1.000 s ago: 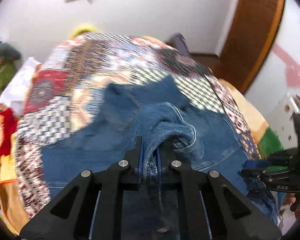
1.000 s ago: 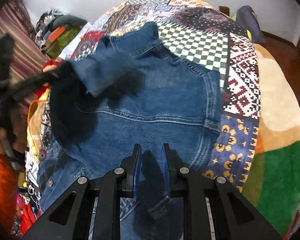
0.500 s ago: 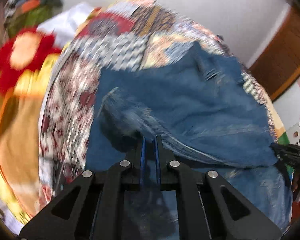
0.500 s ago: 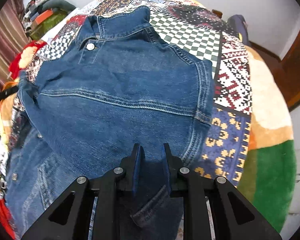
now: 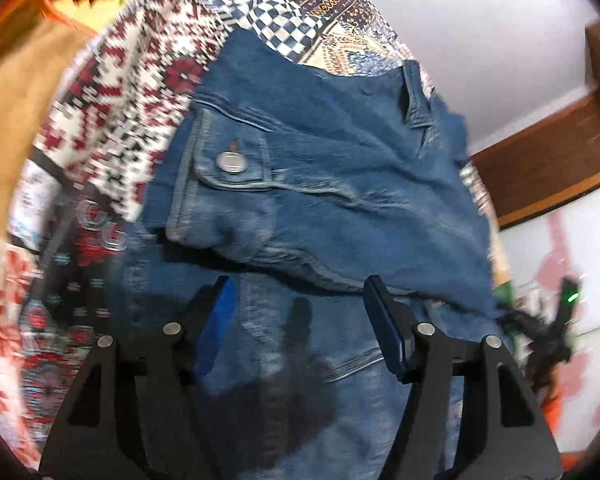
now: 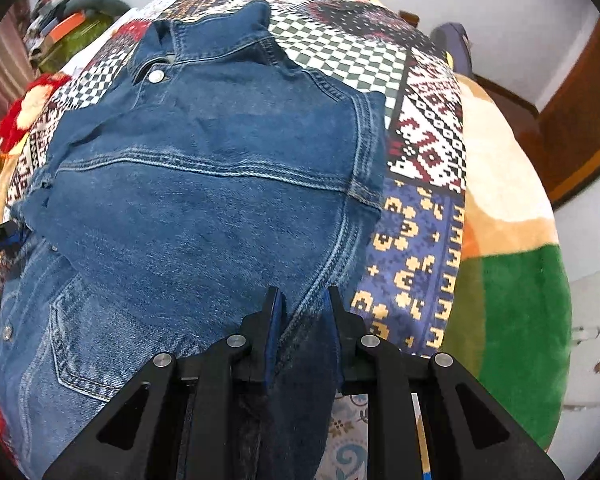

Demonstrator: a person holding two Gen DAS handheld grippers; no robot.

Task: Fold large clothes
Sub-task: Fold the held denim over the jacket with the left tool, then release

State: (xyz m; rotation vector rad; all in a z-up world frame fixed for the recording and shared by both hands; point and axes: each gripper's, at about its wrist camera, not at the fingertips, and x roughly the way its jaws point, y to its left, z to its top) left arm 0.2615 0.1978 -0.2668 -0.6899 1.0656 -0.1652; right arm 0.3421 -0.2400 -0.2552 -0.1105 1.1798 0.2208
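I am looking at a blue denim jacket (image 6: 204, 200) lying spread on a patchwork blanket (image 6: 424, 152) made of many small squares, checks and zigzag shapes. The denim is looking thick and a bit fuzzy, with pale double lines of stitching running across it. In the right wrist view the jacket is stretching away from my right gripper (image 6: 302, 312), with its collar (image 6: 220, 32) at the far end, so its long way is running from near me to far. A shiny round metal button (image 6: 156, 76) is sitting just under the collar. My right gripper is pinching the near edge of the denim, with the cloth between its blue pads. My left gripper (image 5: 298, 308) is standing wide open just over the jacket, holding nothing, and the folded-over part with a pocket flap (image 5: 224, 168) and its round button is lying just ahead of it. A soft green and cream blanket (image 6: 512, 272) is lying to the right of my right gripper. I am not seeing any words I can read.
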